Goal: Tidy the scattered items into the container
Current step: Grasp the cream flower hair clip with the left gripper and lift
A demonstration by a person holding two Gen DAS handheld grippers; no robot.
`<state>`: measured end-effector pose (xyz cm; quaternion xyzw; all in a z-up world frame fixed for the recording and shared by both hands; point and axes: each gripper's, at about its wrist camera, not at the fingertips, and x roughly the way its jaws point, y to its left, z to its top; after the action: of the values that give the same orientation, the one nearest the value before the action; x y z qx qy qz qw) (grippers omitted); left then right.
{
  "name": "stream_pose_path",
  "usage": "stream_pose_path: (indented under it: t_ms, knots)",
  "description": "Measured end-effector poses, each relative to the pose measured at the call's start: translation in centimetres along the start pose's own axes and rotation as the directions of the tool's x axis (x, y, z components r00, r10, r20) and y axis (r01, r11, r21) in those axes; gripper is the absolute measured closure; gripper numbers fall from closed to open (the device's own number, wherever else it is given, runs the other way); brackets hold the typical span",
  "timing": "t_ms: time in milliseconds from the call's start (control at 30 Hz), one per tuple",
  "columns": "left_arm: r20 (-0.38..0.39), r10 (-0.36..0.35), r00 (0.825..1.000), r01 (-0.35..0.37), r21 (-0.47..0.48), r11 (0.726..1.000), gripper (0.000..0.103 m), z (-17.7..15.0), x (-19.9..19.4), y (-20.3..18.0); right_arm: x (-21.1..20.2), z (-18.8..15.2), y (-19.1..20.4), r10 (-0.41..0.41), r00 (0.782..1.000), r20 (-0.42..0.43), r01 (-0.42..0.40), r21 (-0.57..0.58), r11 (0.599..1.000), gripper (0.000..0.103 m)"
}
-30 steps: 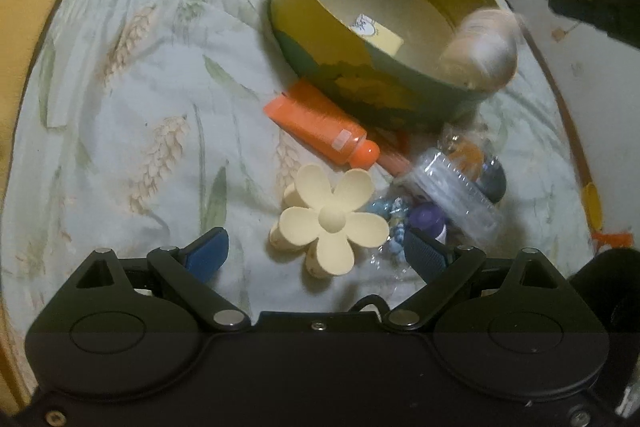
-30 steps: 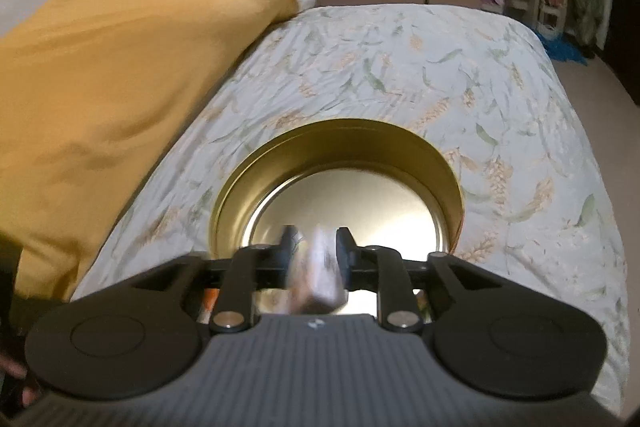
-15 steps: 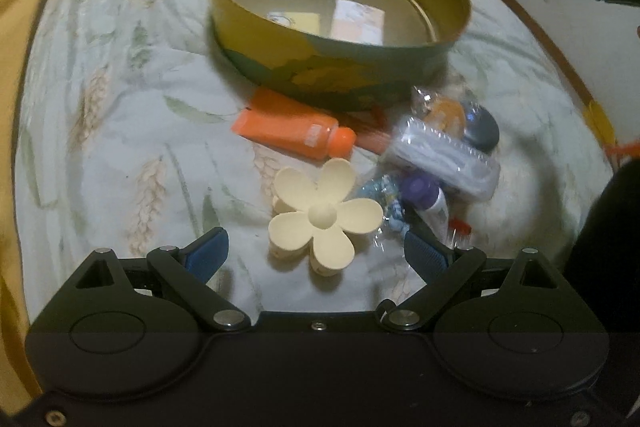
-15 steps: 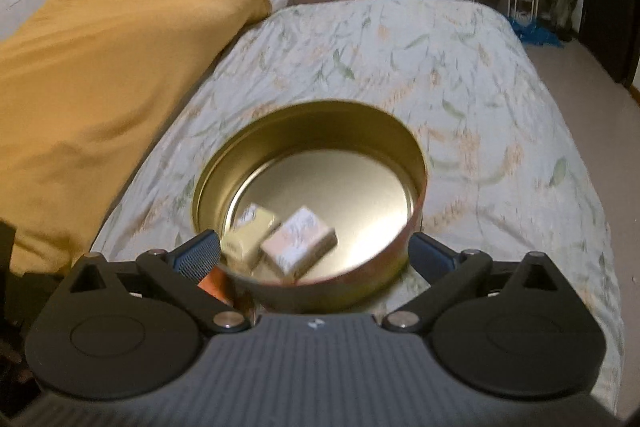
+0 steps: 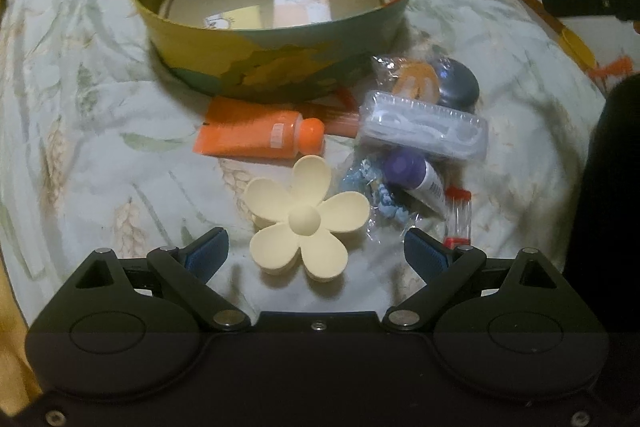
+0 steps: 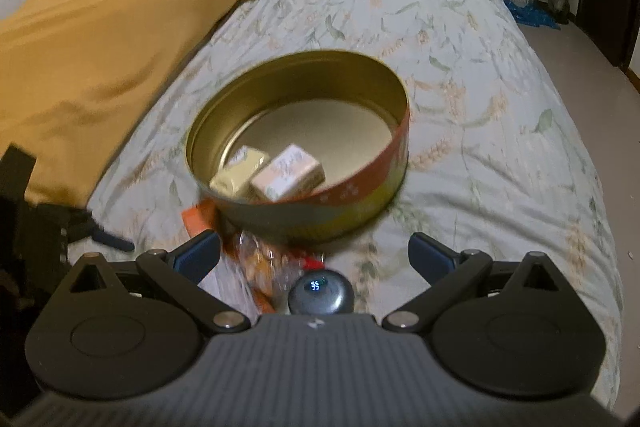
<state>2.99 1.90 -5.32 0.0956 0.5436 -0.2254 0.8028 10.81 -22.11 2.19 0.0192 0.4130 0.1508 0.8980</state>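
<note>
A round gold tin (image 5: 276, 75) (image 6: 352, 203) sits on the bed and holds a yellow box (image 5: 234, 19) (image 6: 240, 167) and a pink box (image 5: 302, 5) (image 6: 288, 173). In front of it lie an orange tube (image 5: 256, 133), a clear plastic case (image 5: 424, 127), a purple-capped tube (image 5: 412, 175), a dark round device (image 5: 458, 83) (image 6: 322, 293) and a cream flower hair clip (image 5: 304, 219). My left gripper (image 5: 316, 251) is open, with the flower clip between its fingers. My right gripper (image 6: 314, 253) is open and empty, just above the dark device, near the tin.
A floral sheet (image 6: 480, 75) covers the bed. A mustard blanket (image 6: 100, 47) lies along its left side. The bed edge and floor (image 6: 592, 75) are at the right. A small red-capped vial (image 5: 458, 217) and a blue wrapped item (image 5: 376, 195) lie by the clip.
My right gripper opened and dropped the pink box into the tin, then drew back and lowered toward the dark device. My left gripper moved closer around the flower clip.
</note>
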Motion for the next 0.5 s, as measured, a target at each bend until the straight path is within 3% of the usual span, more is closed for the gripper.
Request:
stream_pose_path:
  t_ms: [267, 500]
  knots:
    - [-0.026, 0.006, 1.000, -0.005, 0.058, 0.998, 0.009, 0.5, 1.5, -0.3, 0.3, -2.4, -0.7, 0.006, 0.998, -0.065, -0.004, 0.026, 1.000, 0.000]
    - [-0.033, 0.006, 0.999, -0.005, 0.033, 0.999, 0.011, 0.5, 2.6, -0.2, 0.9, -4.1, -2.8, -0.008, 0.990, -0.142, 0.028, 0.141, 0.990, 0.000]
